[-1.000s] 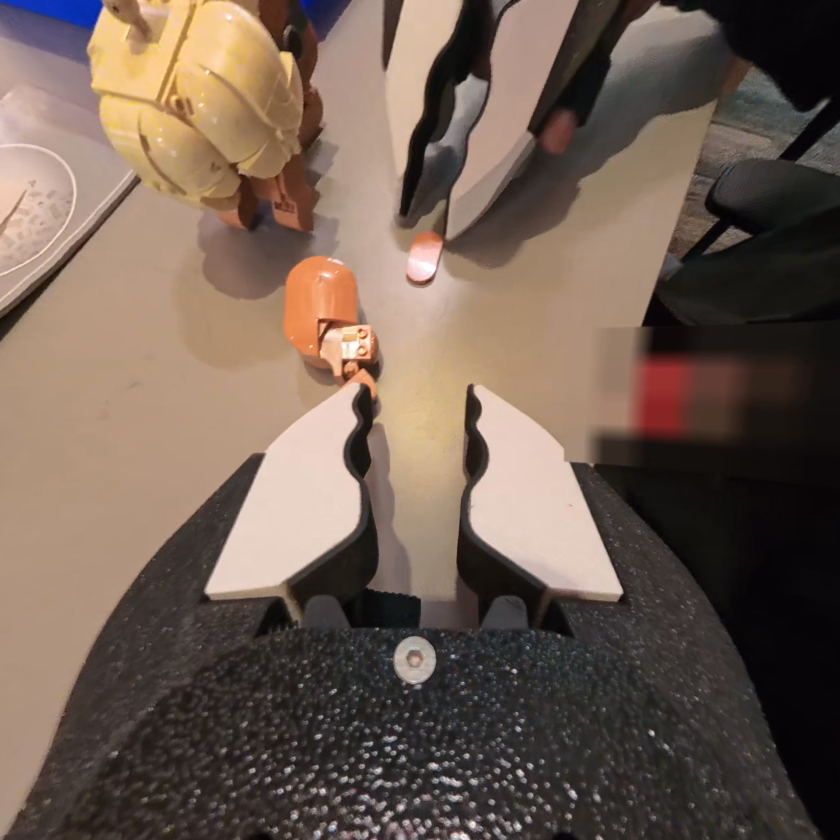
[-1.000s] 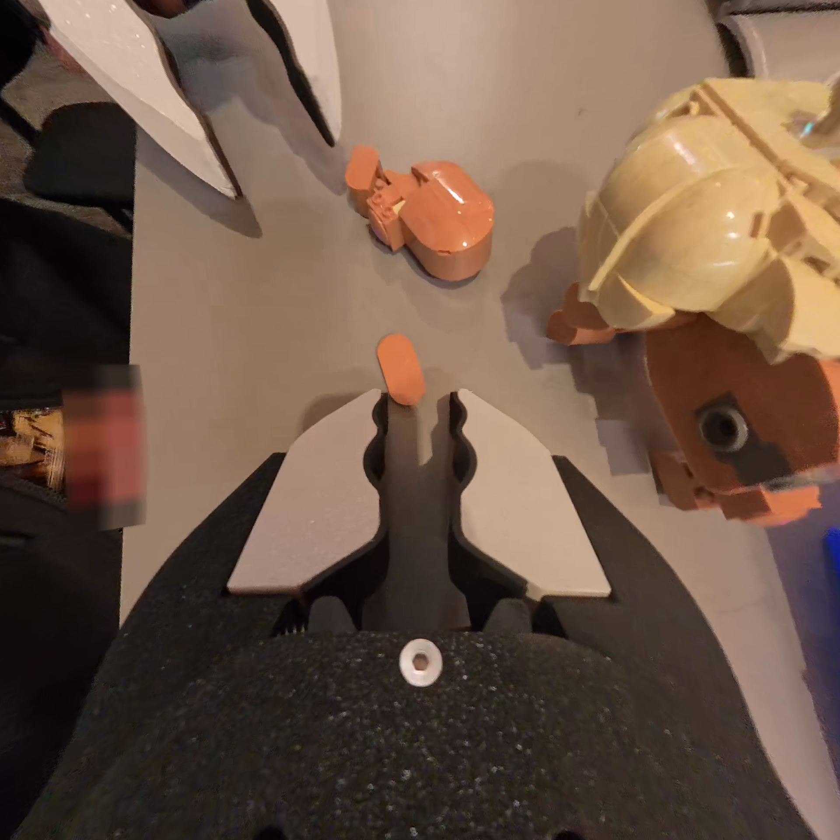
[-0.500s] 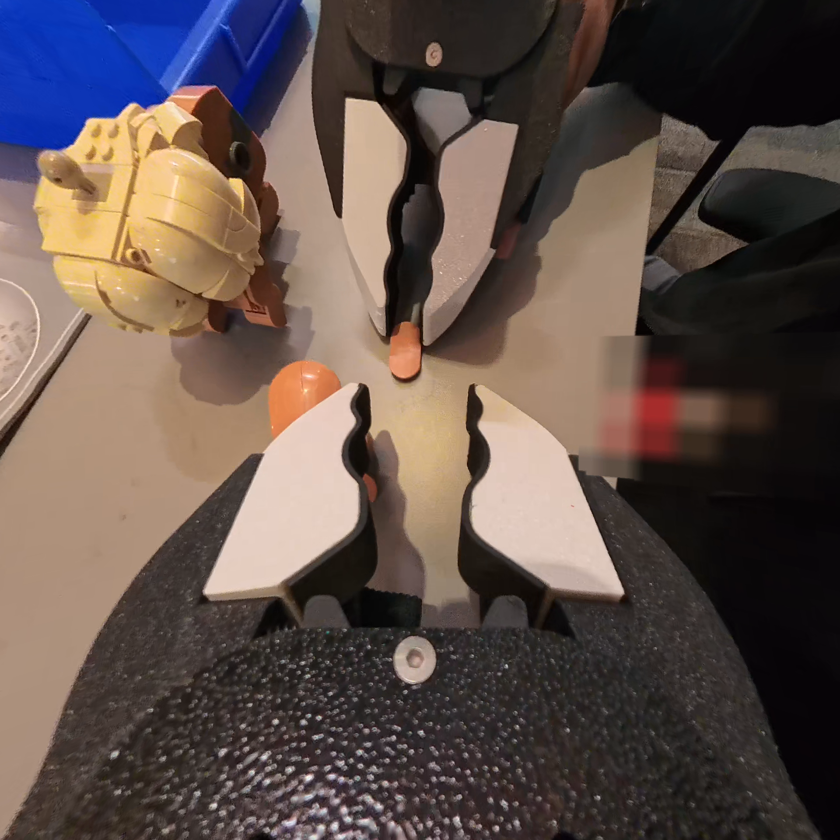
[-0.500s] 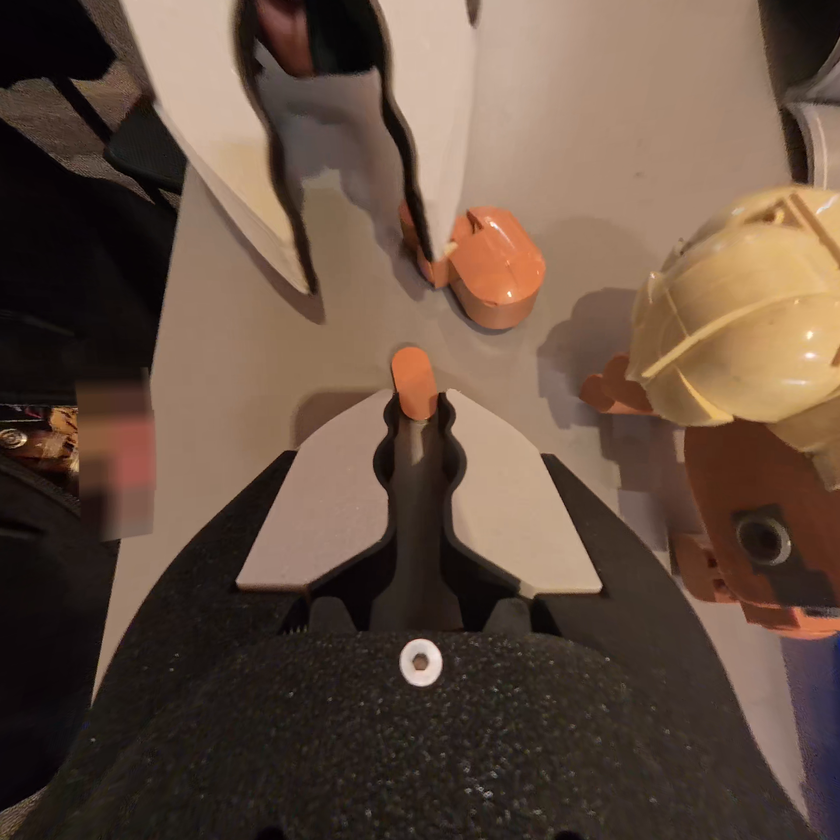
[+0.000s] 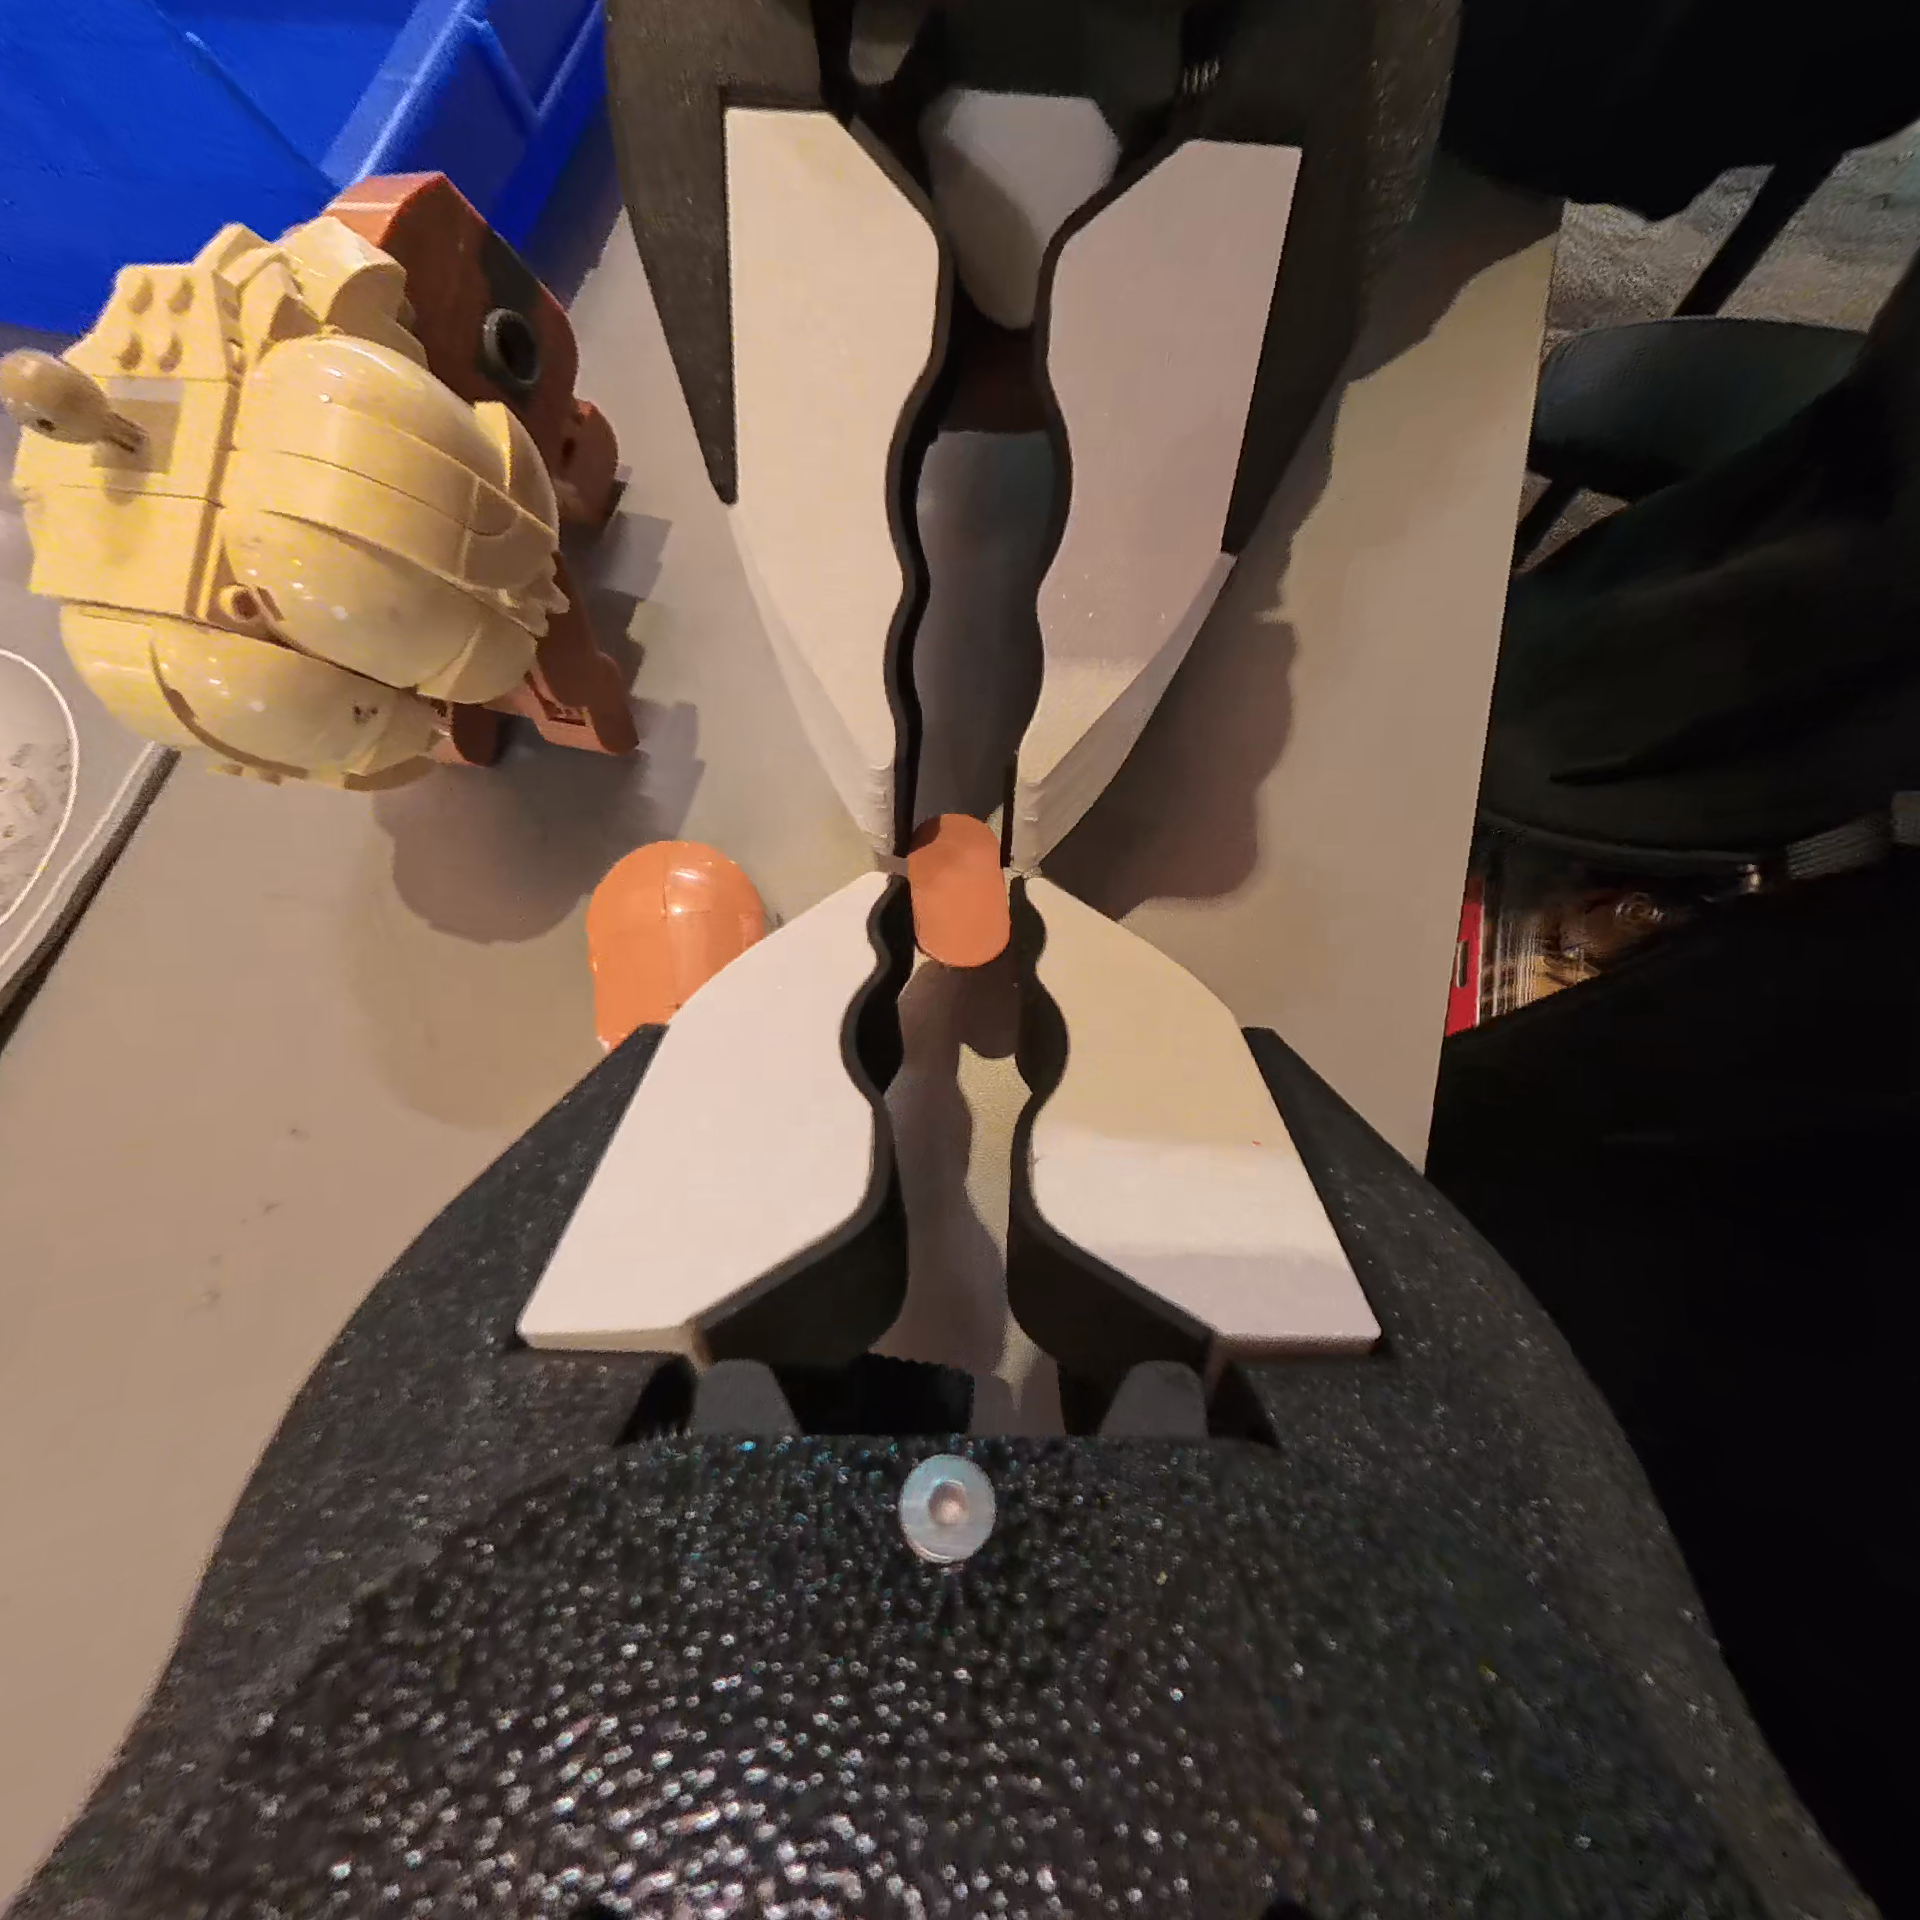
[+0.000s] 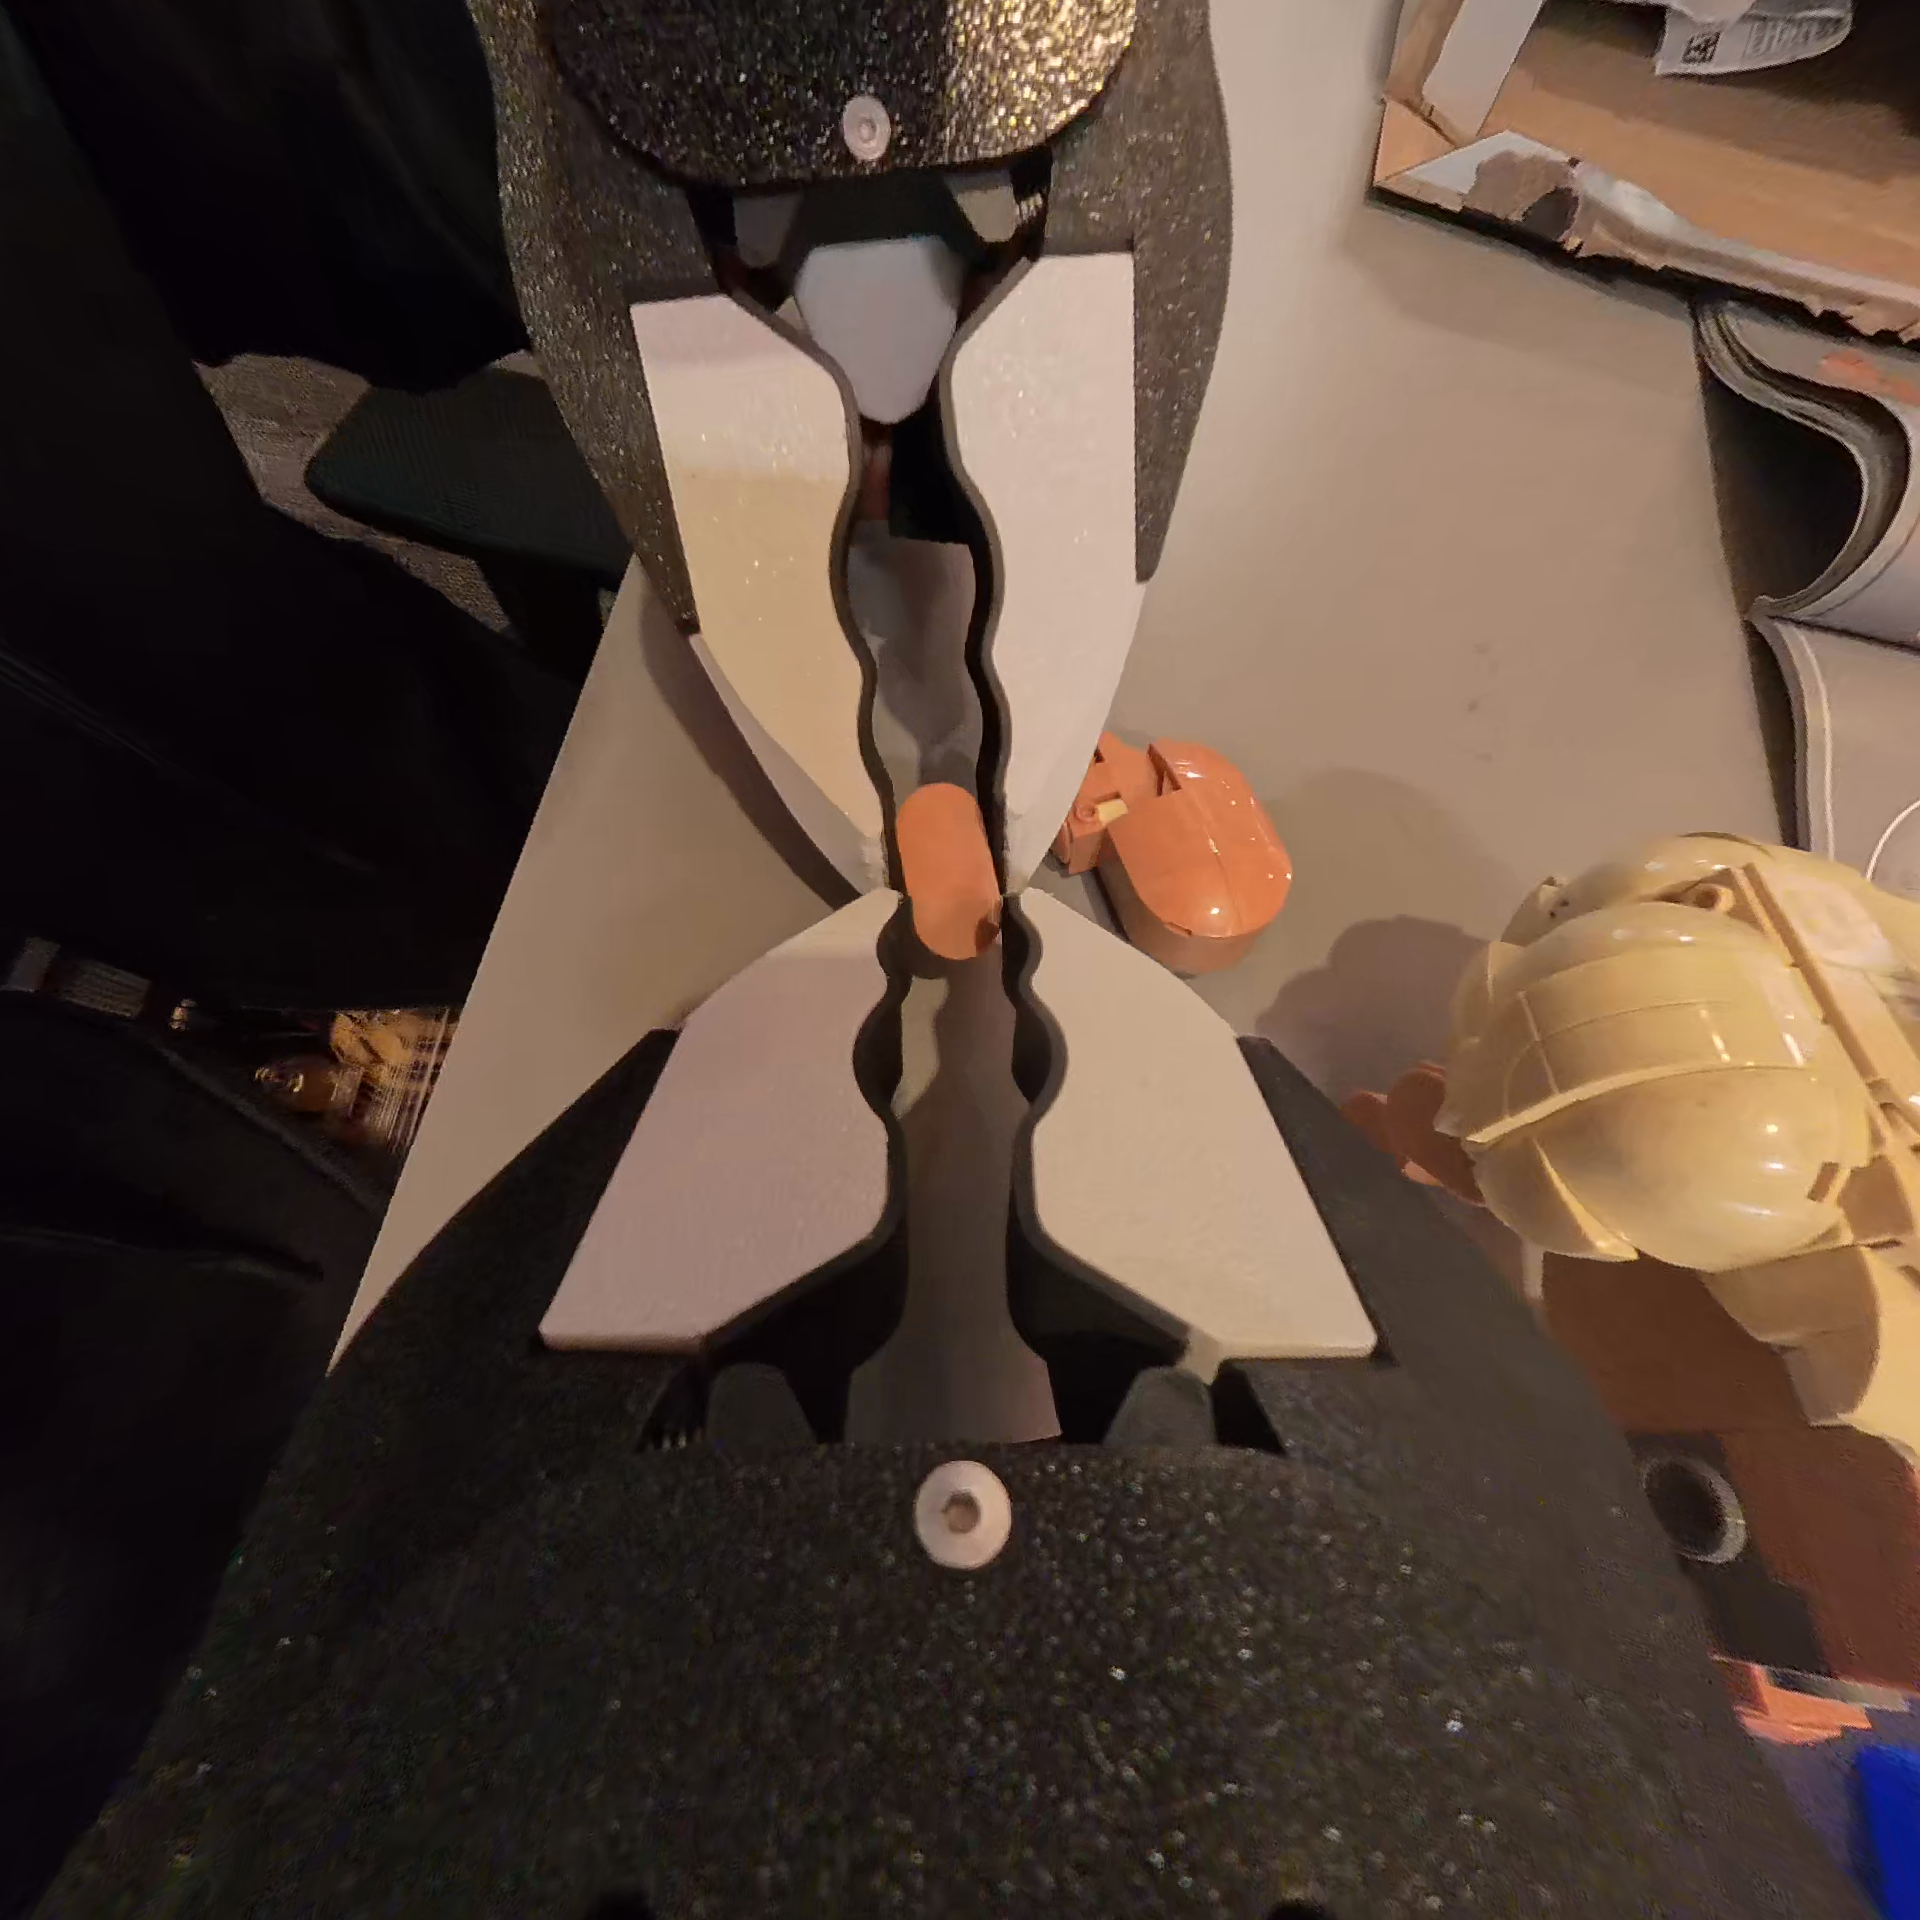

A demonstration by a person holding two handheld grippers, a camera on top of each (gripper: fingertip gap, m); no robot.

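Now both tongs, left (image 5: 958, 904) and right (image 6: 945, 914), pinch the small orange oval plastic piece (image 5: 956, 902) tip-to-tip; the left has just narrowed onto it.

Two grippers meet tip to tip: the left gripper (image 5: 956, 914) and the right gripper (image 6: 951, 925), with four pale fingers between them. One small orange oval piece (image 5: 956, 904) sits at the tips, pinched from both ends. One bigger orange rounded block (image 6: 1174, 862) lies on the one grey table (image 5: 260, 1143). One tan and brown brick figure (image 5: 301, 540) stands there too. One blue bin (image 5: 208, 114) is at the back. One open magazine (image 6: 1829, 520) lies off to the side, and one torn cardboard box (image 6: 1662, 145) sits beyond it.
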